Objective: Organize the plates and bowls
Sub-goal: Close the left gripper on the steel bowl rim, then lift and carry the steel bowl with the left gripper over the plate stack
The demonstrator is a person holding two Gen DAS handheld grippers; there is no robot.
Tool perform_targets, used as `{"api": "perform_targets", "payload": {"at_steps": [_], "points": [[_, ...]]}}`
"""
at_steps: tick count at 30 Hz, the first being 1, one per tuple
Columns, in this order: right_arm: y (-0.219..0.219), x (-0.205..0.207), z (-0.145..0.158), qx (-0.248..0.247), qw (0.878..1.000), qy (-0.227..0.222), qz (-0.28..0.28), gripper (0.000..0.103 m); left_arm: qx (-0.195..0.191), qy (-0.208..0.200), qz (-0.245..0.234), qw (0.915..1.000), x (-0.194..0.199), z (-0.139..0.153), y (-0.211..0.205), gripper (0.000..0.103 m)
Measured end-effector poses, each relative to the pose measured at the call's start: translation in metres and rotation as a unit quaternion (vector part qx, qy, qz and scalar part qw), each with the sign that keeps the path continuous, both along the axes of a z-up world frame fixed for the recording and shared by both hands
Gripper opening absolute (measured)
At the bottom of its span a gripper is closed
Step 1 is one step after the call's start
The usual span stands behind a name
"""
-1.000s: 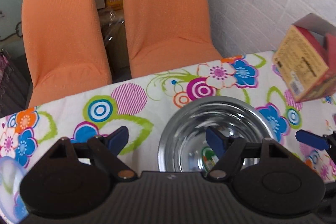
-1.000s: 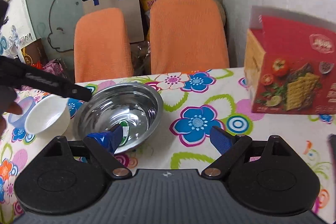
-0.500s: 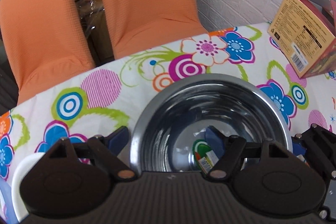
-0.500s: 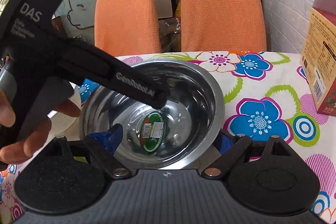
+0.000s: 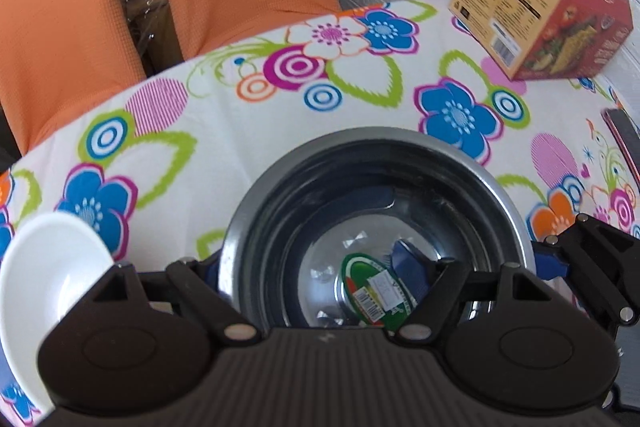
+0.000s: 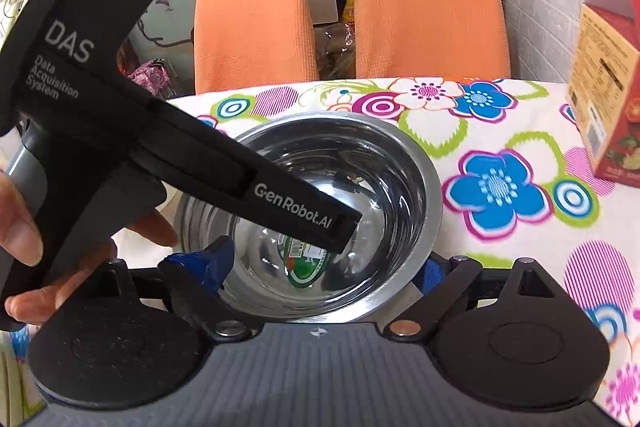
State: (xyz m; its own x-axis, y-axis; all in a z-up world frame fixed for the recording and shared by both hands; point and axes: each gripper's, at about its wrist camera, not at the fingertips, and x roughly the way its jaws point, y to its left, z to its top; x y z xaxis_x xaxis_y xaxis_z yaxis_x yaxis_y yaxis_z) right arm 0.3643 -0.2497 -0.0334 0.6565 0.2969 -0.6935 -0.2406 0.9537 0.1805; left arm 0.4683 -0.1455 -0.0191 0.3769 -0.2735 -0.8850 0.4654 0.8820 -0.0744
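A steel bowl with a green label inside stands on the flowered tablecloth; it also shows in the right wrist view. My left gripper is open and straddles the bowl's near left rim, one finger inside, one outside. My right gripper is open, its blue fingers standing either side of the bowl's near part. The left gripper's body reaches over the bowl in the right wrist view. A white bowl sits just left of the steel bowl.
A red and tan cracker box stands at the table's back right, by the white brick wall. Two orange chairs stand behind the table's far edge. A dark flat object lies at the right edge.
Both grippers have moved closer around the steel bowl, which now fills more of each view. The left gripper has moved right, its right finger deeper in the bowl.
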Motion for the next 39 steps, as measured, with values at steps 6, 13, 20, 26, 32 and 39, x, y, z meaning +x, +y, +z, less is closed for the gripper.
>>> {"api": "perform_targets", "payload": {"at_steps": [6, 13, 20, 26, 32, 39], "points": [[0.000, -0.029, 0.002, 0.003, 1.000, 0.009, 0.001, 0.078, 0.001, 0.004, -0.007, 1.0000, -0.026, -0.001, -0.001, 0.076], [0.002, -0.056, 0.000, 0.005, 1.000, 0.014, -0.001, 0.079, 0.005, -0.005, -0.010, 0.9999, -0.069, -0.002, 0.014, 0.076], [0.019, -0.095, 0.000, 0.007, 1.000, 0.012, 0.023, 0.079, 0.005, -0.006, 0.000, 1.0000, -0.120, -0.003, 0.042, 0.077], [0.037, -0.134, 0.000, 0.005, 0.999, 0.009, 0.043, 0.079, 0.000, -0.007, 0.002, 1.0000, -0.156, -0.003, 0.057, 0.077], [0.043, -0.161, -0.001, 0.005, 0.999, 0.009, 0.044, 0.079, -0.003, -0.017, 0.006, 0.9998, -0.164, -0.004, 0.056, 0.081], [0.034, -0.167, 0.008, -0.001, 1.000, 0.000, 0.027, 0.077, -0.028, -0.068, 0.023, 0.9971, -0.169, 0.022, 0.078, 0.092]]}}
